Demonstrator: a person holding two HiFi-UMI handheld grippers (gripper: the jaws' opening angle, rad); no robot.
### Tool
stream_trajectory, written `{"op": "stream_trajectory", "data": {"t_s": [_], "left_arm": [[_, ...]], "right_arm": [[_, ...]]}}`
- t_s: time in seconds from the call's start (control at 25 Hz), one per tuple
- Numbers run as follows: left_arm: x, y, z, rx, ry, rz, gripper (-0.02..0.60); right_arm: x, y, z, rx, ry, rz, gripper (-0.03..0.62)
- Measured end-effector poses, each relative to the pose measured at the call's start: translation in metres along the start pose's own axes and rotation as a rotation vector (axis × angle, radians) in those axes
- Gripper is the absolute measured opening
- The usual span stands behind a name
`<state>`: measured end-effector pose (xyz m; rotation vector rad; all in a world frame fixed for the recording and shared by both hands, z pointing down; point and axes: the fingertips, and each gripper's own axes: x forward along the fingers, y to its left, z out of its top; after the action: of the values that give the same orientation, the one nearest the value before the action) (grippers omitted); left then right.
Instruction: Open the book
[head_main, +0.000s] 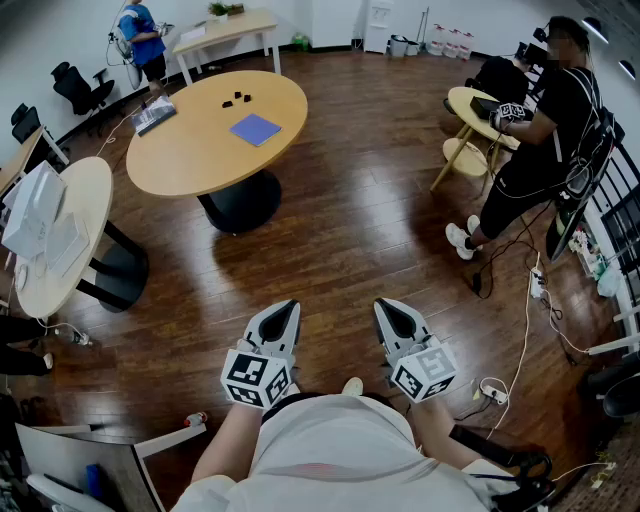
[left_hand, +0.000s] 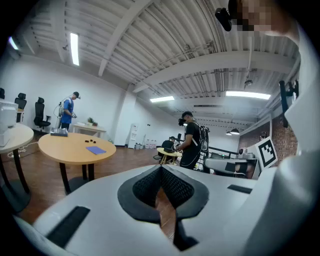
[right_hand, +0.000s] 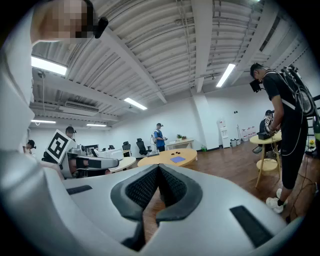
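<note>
book (head_main: 255, 129) lies on table (head_main: 190, 150), left claw (head_main: 283, 315) and right claw (head_main: 390, 313) closed, empty.

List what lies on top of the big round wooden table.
On the table lie a blue book, a few small black things and a grey flat thing at its edge. Whatever the book covers is hidden.

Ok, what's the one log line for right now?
stage: not started | left gripper: shut, empty | right gripper: shut, empty | book: closed, on table, far from both
</note>
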<state>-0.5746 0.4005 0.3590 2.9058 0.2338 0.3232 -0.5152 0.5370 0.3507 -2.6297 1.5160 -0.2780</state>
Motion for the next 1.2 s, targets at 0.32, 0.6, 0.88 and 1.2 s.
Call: {"op": "stream_trajectory", "data": {"t_s": [0.32, 0.6, 0.88, 1.2], "left_arm": [[0.024, -0.032, -0.008, -0.005, 0.015, 0.033, 0.011], [0.039, -0.052, -0.025, -0.012, 0.039, 0.066, 0.011], [0.056, -0.047, -0.025, -0.026, 0.036, 0.089, 0.011], [0.119, -0.007, -0.017, -0.086, 0.044, 0.063, 0.011]], "right_arm": [[-0.023, -0.034, -0.013, 0.036, 0.034, 0.040, -0.003], [-0.032, -0.062, -0.035, 0.091, 0.067, 0.072, -0.003], [-0.016, -0.074, -0.039, 0.118, 0.092, 0.113, -0.003], [0.013, -0.119, -0.041, 0.121, 0.153, 0.033, -0.003]]}}
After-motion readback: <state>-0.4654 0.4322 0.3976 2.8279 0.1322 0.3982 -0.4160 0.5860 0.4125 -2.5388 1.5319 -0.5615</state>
